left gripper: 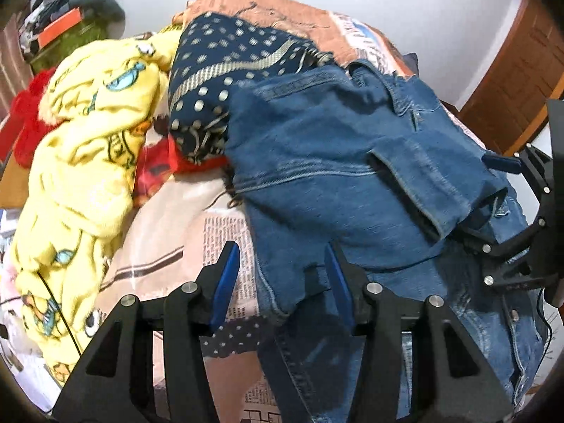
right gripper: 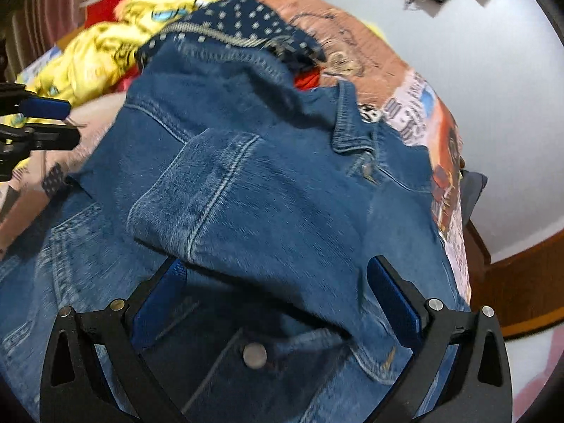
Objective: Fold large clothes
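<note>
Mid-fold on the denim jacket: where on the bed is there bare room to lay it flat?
One bare patch: the newspaper-print bedsheet between the yellow cartoon blanket and the denim jacket, just ahead of the left gripper. Crowded behind it: the navy polka-dot cloth and red fabric pile up there. A sheet strip runs along the jacket's far edge.

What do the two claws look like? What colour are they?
Both claws look alike. The left claw has black angular arms with triangle-shaped cut-outs, round silver bolts at the joints, and flat blue pads inside its two fingers. The right claw is built the same: black frame, silver bolts, blue pads. No hand or sleeve shows.
</note>
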### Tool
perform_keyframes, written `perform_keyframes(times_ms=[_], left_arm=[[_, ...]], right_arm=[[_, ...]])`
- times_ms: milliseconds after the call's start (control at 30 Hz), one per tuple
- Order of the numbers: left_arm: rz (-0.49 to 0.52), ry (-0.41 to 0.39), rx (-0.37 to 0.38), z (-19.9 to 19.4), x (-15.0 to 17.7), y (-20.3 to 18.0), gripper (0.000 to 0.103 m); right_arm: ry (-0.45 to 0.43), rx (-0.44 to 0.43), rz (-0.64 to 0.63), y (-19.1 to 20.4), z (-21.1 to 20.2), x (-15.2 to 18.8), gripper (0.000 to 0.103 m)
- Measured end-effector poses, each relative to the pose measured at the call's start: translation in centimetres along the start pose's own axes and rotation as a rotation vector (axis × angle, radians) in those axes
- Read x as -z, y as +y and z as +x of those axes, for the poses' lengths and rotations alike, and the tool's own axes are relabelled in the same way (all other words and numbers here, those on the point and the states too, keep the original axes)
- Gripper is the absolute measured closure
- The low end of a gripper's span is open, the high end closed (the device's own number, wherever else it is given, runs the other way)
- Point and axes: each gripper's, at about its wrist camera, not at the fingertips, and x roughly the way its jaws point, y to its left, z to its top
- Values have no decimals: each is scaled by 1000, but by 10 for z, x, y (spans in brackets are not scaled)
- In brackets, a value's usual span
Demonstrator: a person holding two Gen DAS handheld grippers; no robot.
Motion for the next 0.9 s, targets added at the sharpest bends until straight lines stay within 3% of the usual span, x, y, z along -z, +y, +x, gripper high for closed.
perform_keyframes(times_ms=[100, 233, 367, 433, 633, 767, 900], left_arm=[[-17, 32, -25, 16, 2, 5, 54], [-55, 91, -27, 41, 8, 12, 54], [-67, 117, -20, 53, 14, 13, 54], [-65, 119, -24, 57, 16, 13, 53], [-42, 117, -53, 58, 20, 9, 53], [-49, 118, -59, 59, 24, 10, 52], [-50, 118, -73, 56, 22, 11, 52]], right_arm=[[-55, 40, -53, 10, 0, -6, 9], [-94, -5, -46, 13, -3, -13, 46], [-180, -2, -16, 13, -16, -16, 68], [-212, 23, 17, 7, -25, -18, 75], [-274, -17, 228, -48, -48, -16, 79], [-294, -45, 368, -90, -63, 5, 87], [-314, -39, 507, -127, -75, 36, 89]])
